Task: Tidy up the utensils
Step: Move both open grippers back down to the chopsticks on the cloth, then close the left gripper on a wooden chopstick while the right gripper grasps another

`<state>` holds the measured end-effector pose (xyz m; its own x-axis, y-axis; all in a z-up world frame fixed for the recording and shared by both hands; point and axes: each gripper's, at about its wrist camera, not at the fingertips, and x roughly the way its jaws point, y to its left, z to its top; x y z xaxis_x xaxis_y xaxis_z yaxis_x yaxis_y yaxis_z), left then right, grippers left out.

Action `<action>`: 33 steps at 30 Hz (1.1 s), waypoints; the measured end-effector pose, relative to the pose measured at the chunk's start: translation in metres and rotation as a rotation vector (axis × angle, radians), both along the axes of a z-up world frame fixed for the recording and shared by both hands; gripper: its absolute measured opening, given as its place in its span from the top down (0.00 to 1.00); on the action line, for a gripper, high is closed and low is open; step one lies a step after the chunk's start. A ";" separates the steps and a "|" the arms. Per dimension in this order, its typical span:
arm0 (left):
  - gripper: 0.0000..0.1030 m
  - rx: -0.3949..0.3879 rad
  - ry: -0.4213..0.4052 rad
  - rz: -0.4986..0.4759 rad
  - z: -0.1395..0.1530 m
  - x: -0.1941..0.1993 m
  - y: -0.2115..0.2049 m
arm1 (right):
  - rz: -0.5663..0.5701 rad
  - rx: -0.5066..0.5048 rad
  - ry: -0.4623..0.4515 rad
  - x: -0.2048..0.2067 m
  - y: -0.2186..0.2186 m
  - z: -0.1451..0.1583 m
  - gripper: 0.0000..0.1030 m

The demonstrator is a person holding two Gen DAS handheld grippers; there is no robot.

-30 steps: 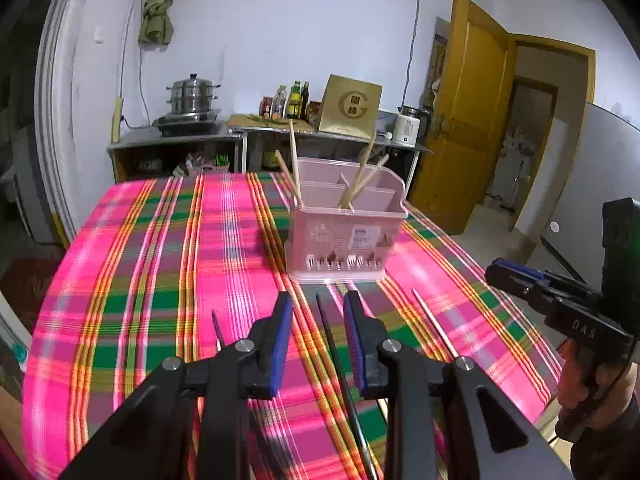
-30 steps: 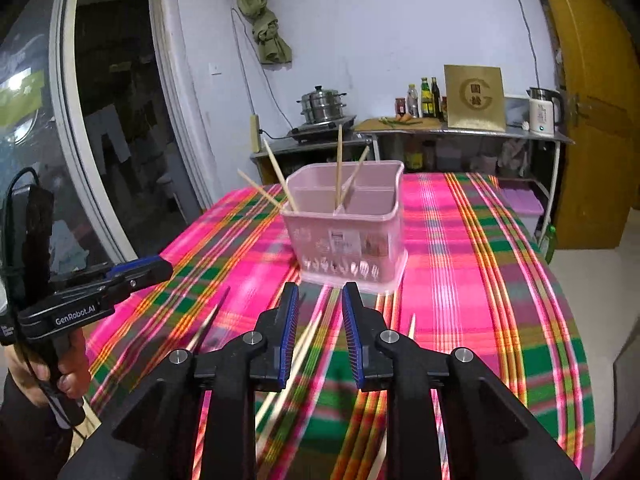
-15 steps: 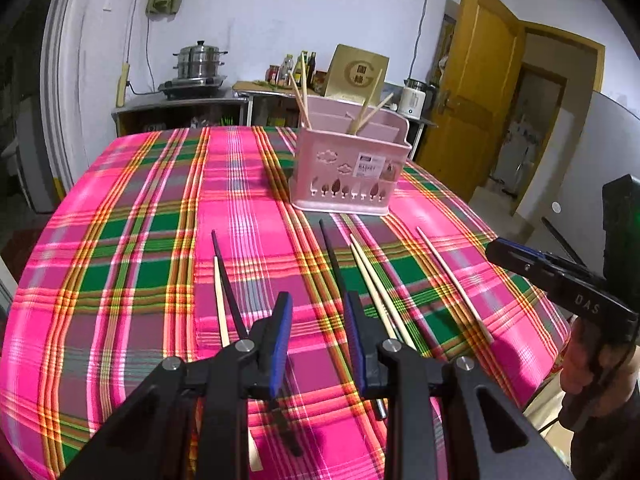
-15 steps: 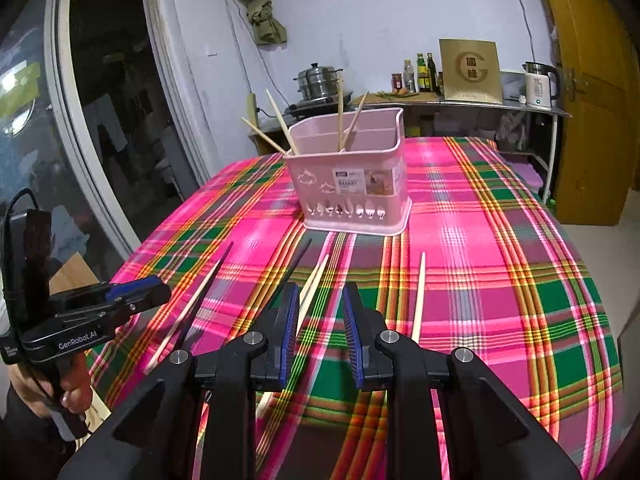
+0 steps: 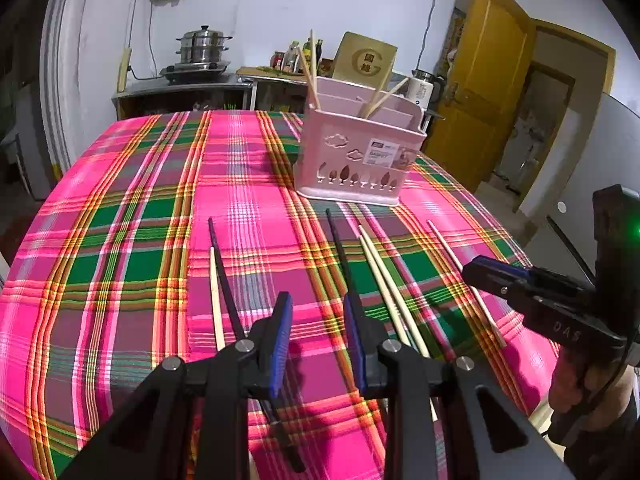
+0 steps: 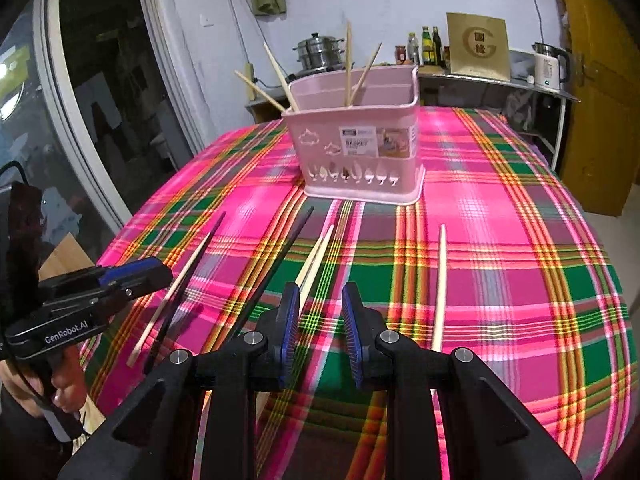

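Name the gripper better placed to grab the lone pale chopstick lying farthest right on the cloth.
Right. The lone pale chopstick lies just beside the right gripper, whose jaws are open and empty. The left gripper hangs farther over, by the dark chopsticks.

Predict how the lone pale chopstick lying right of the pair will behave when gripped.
The lone pale chopstick looks thin, straight and wooden: probably stiff and light. Lying flat on the plaid tablecloth, it may roll or pivot if pinched off-centre.
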<state>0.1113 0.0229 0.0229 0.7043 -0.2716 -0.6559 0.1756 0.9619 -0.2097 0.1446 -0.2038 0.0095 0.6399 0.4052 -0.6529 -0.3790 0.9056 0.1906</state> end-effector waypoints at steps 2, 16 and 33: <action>0.73 0.005 0.009 0.001 -0.002 0.004 0.000 | 0.002 -0.007 0.015 0.005 0.005 -0.003 0.78; 0.73 -0.031 0.029 0.011 -0.011 0.016 0.012 | 0.002 -0.094 0.131 0.052 0.038 -0.039 0.78; 0.73 -0.042 0.070 -0.057 -0.011 0.036 -0.017 | -0.023 -0.153 0.128 0.053 0.021 -0.037 0.85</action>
<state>0.1474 0.0060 0.0124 0.6397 -0.3384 -0.6901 0.2135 0.9408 -0.2634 0.1975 -0.1831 -0.0276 0.5560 0.2812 -0.7822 -0.3396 0.9358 0.0950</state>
